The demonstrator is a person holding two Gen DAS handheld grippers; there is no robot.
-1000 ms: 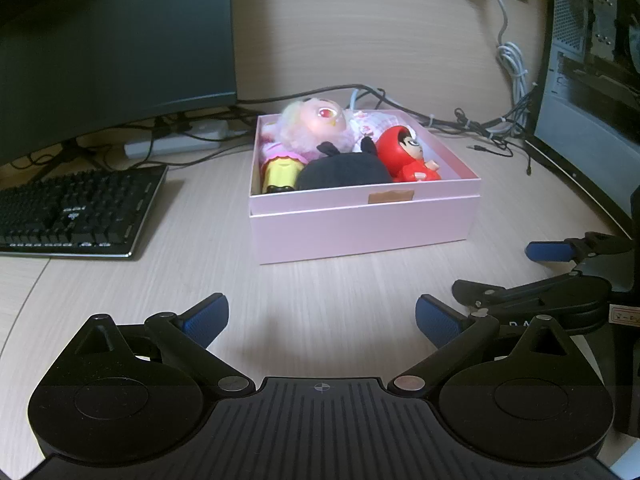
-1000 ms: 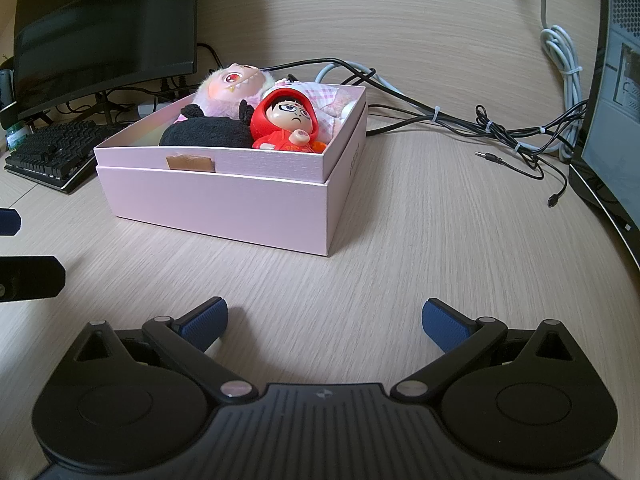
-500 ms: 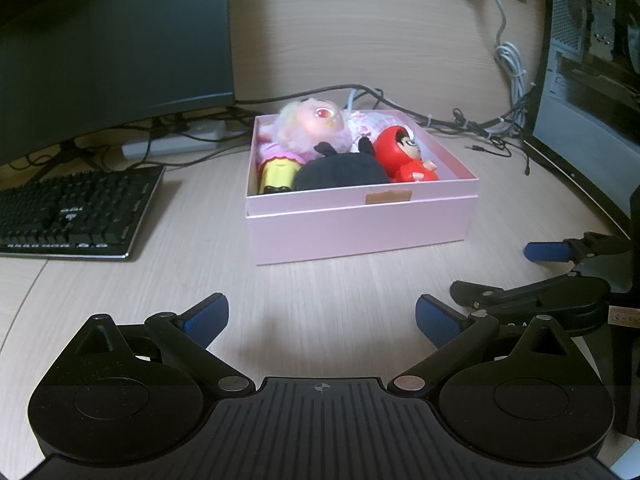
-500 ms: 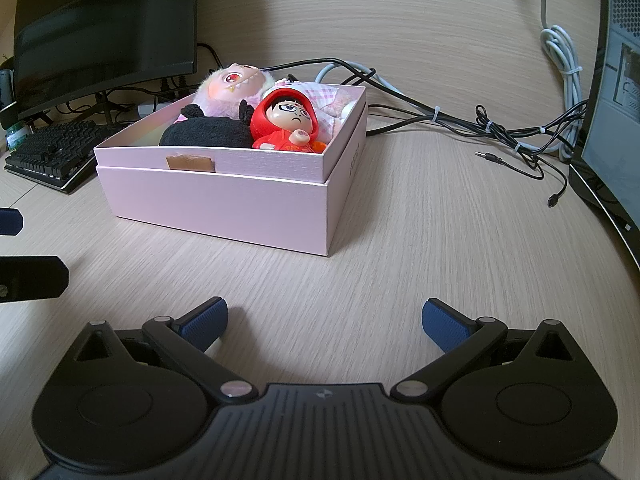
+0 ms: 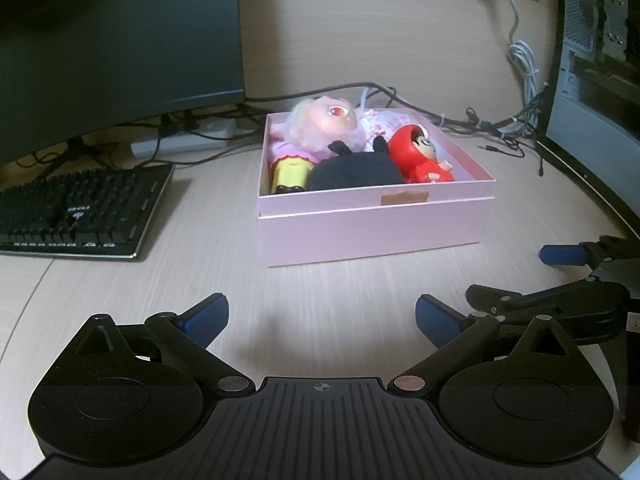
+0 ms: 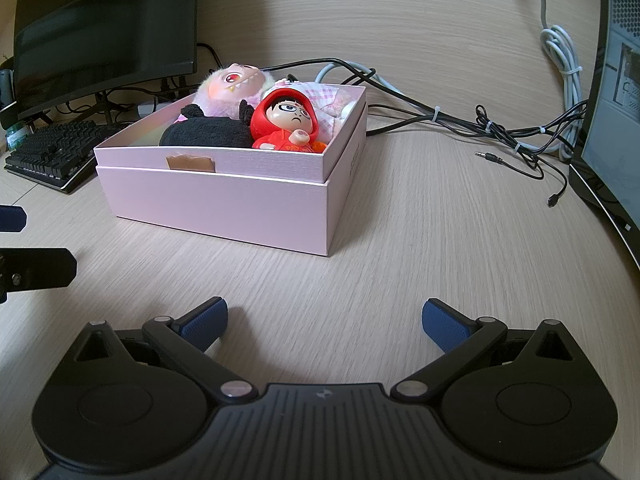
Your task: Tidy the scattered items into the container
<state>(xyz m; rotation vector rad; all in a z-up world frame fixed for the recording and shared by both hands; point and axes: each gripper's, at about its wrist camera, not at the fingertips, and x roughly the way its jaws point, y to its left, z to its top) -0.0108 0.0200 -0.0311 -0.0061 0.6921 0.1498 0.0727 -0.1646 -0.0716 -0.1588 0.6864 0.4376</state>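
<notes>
We find left tool (image 5: 322, 318) wide open, empty | right tool (image 6: 324, 320) likewise | toys inside pink cardboard box (image 6: 224, 200) on wooden surface (image 6: 400, 240)

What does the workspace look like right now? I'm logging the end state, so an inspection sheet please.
Surface: pale wood desk, no loose toys seen.
Job's things: pink box holds red-hooded figure, black plush, pink furry doll, yellow toy.
Clutter: audio plug lies loose.
Grippers: left gripper and right gripper open, empty.
Cables: bundle behind box.
Surroundings: keyboard, monitor.
</notes>
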